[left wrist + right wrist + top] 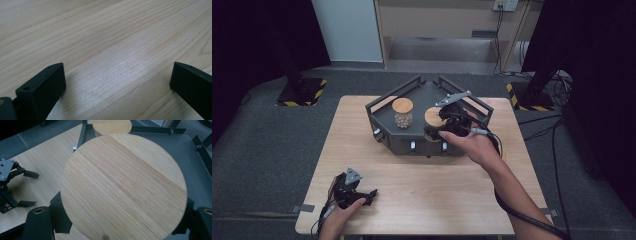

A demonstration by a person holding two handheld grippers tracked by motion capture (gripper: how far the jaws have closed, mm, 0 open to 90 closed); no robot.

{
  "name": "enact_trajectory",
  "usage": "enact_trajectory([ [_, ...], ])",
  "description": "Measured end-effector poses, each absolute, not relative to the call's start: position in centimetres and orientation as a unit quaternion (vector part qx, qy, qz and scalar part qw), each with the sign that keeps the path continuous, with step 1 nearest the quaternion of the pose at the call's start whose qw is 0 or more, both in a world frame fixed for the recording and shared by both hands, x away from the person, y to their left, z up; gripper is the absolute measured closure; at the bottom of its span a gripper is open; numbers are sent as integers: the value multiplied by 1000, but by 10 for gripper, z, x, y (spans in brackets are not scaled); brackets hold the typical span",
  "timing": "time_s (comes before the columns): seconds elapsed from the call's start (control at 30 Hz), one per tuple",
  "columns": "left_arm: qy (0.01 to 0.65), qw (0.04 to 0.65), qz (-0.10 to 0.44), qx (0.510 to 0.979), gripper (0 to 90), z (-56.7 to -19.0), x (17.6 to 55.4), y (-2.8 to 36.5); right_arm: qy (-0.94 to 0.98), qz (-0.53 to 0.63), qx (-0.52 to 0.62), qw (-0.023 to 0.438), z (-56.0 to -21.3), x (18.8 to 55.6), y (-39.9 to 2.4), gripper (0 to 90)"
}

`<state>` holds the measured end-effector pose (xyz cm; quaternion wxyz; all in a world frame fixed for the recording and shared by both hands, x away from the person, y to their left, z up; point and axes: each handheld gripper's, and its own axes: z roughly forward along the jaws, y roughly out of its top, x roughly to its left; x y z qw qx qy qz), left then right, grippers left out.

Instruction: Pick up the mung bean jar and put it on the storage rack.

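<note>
The right gripper (438,126) clamps the round bamboo lid (123,186) of a jar inside the dark grey metal tray (379,107) at the desk's far edge. The left gripper (362,196), jaws spread wide and empty, rests on the pale wooden desk (437,190) near its front left corner. No writing is legible.

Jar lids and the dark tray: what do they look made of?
The lid held by the right gripper, like the other jar's lid, looks like bamboo or light wood: fine parallel grain, matte. The tray looks like dark painted metal, with bolted rails.

Wooden table (422,190), second lidded jar (402,113)
</note>
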<state>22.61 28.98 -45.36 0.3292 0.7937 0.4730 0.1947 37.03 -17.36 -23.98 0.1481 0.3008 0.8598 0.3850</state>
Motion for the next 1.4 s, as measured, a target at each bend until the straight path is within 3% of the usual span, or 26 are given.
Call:
enact_trajectory([
  [1.4, 473, 330, 194, 794, 0, -454, 226, 290, 851, 364, 343, 160, -248, 423, -154, 255],
])
